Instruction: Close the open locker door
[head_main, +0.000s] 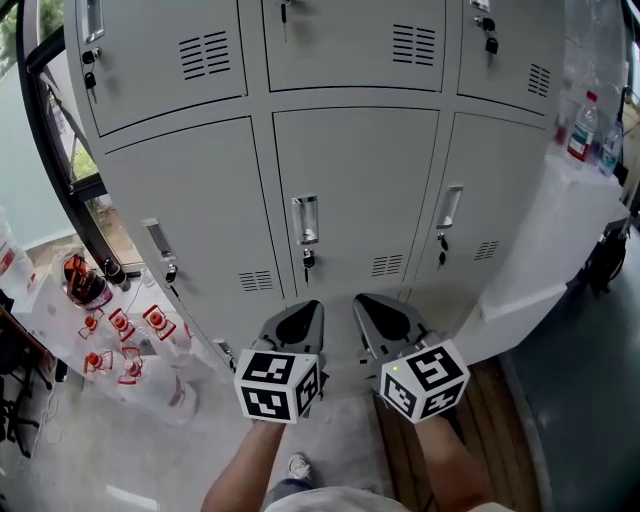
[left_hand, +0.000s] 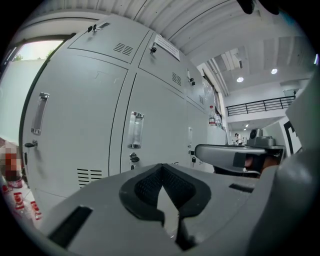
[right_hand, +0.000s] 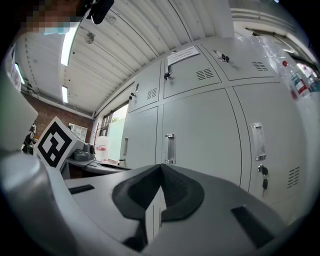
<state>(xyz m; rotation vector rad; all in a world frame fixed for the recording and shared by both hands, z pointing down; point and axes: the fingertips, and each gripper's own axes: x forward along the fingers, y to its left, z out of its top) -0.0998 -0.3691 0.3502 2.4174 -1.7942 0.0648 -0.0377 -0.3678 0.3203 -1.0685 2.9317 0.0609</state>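
Before a bank of grey lockers (head_main: 350, 150) we hold a gripper in each hand, both pointed at the bottom row. The left gripper (head_main: 303, 308) is clenched, its jaw tips meeting with nothing between them. The right gripper (head_main: 368, 302) is clenched the same way and is just as empty. The two hang side by side, near each other but apart, close to the foot of the lockers. Straight ahead of them is the middle door (head_main: 355, 170), lying flush with its frame, with an upright handle (head_main: 305, 219) above a lock and a key (head_main: 308, 262) dangling from it. The left-hand door (head_main: 190, 210) and the right-hand door (head_main: 490, 190) also lie flush, as far as we can see. Low at our left, a cluster of plastic-wrapped bottles (head_main: 125, 345) with red labels sits beside a window. A single bottle (head_main: 581, 128) with a red label stands on a white surface at the right.
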